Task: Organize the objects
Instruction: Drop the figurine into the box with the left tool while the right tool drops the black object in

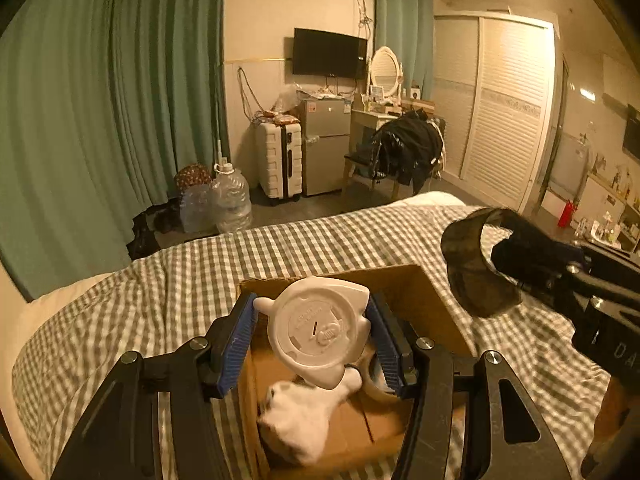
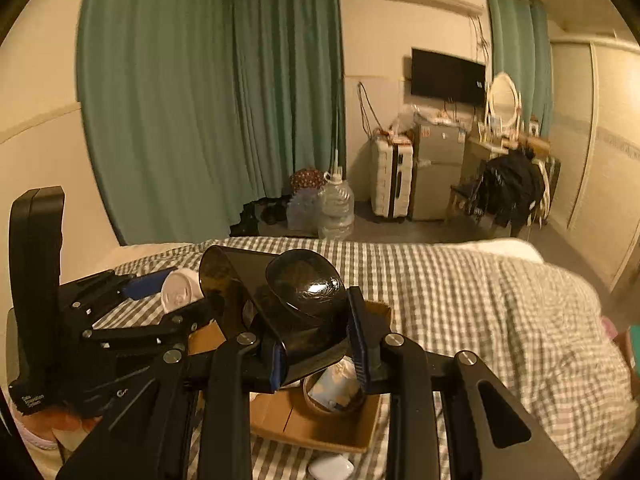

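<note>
Gripping one toy (image 1: pixel 320 330), one visor (image 2: pixel 280 292).

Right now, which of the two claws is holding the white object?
The left claw: it grips the white figurine above the cardboard box. The right claw holds a dark visor cap.

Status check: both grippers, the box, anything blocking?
Left gripper shut on white figurine, over the cardboard box. Right gripper shut on dark visor, beside it. Box holds tape roll. Nothing blocking.
</note>
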